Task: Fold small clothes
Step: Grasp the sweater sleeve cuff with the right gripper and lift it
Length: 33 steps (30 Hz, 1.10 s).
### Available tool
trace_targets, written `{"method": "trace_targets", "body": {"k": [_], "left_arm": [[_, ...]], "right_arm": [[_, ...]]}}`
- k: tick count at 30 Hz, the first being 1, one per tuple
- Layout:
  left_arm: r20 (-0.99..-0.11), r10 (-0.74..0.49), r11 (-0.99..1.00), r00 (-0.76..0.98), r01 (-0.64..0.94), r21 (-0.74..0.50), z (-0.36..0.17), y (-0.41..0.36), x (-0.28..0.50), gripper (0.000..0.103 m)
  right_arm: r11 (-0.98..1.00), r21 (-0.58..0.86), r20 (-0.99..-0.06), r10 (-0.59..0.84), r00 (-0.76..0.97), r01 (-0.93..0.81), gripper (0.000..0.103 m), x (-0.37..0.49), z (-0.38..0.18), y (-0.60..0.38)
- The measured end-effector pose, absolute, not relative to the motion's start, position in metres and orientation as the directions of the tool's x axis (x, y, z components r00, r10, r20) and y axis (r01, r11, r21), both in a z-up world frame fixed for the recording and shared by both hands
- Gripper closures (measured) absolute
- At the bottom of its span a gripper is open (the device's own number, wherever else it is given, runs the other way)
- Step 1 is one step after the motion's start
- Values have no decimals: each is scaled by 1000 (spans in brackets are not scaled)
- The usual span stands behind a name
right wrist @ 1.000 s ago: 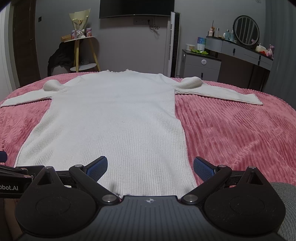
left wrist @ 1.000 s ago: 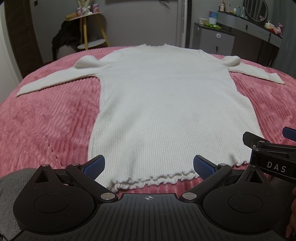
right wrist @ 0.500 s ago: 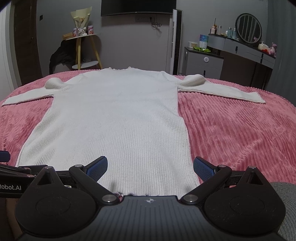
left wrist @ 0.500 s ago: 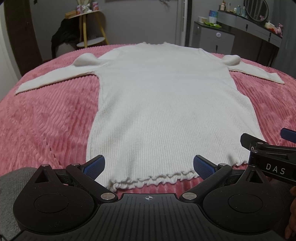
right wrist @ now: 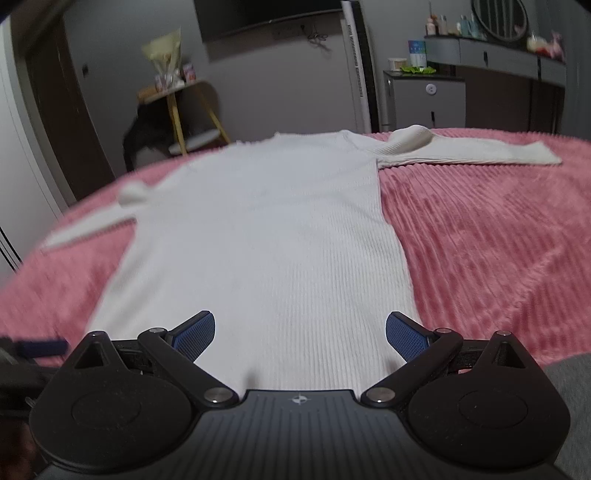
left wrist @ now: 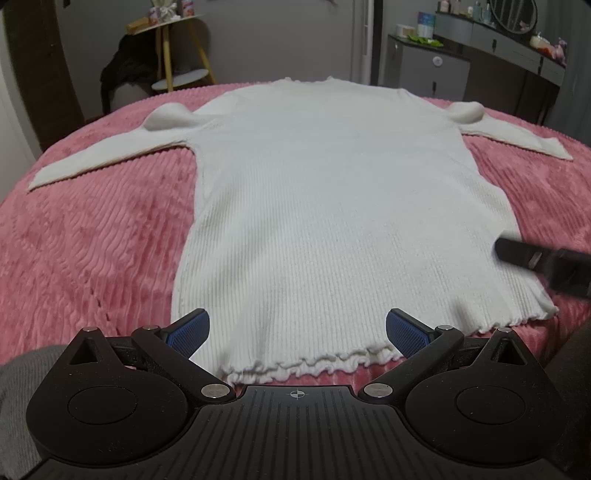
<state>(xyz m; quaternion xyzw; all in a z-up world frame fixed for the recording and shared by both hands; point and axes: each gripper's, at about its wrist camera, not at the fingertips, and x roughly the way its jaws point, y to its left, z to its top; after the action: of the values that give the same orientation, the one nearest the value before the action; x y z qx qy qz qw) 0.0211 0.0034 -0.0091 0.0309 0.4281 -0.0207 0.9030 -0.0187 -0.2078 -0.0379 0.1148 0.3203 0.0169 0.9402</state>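
On the bed's pink ribbed blanket (left wrist: 92, 236), one white ribbed sweater (left wrist: 332, 206) lay flat, stretching straight ahead of both grippers, its frilled hem nearest them and its neck farthest. The left gripper (left wrist: 295, 330) hung over the hem with its jaws released wide, the hem's left part lying between and just beyond the two blue pads (left wrist: 186, 332), nothing grasped. The right gripper (right wrist: 299, 332) hovered over the hem's right part, jaws likewise spread and empty, the sweater's right edge running just inside its right pad. From the left wrist view the right gripper showed as a blurred dark shape at the right margin, over the sweater's right side. Two sleeves lay spread outward, one to each side. Beyond the bed stood one yellow-legged stool (right wrist: 192, 122), a grey cabinet (right wrist: 424, 99) and a dresser with a round mirror (right wrist: 498, 18).
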Motion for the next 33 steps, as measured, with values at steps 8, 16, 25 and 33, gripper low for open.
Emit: {"method": "trace_targets", "body": {"k": [8,16,25,33], "left_arm": [[-743,28,1000,669,-19,21,2,9,79,0],[-728,50,996,683,-87,-14,-11,-9,170,0],[-699,67,993,712,-113,-20,-37,-26,229,0],[-727,67,991,683,-132,-32,-55,-12,236,0]], "right_arm": [[884,448,-530,141,836,134,4,47,-4,-318],[614,627,-529,-115,841,479,16,122,-35,-509],[393,652,-608,-242,756,649,63,194,-86,-628],[399,629,-609,-280,742,667,97,228,-104,-654]]}}
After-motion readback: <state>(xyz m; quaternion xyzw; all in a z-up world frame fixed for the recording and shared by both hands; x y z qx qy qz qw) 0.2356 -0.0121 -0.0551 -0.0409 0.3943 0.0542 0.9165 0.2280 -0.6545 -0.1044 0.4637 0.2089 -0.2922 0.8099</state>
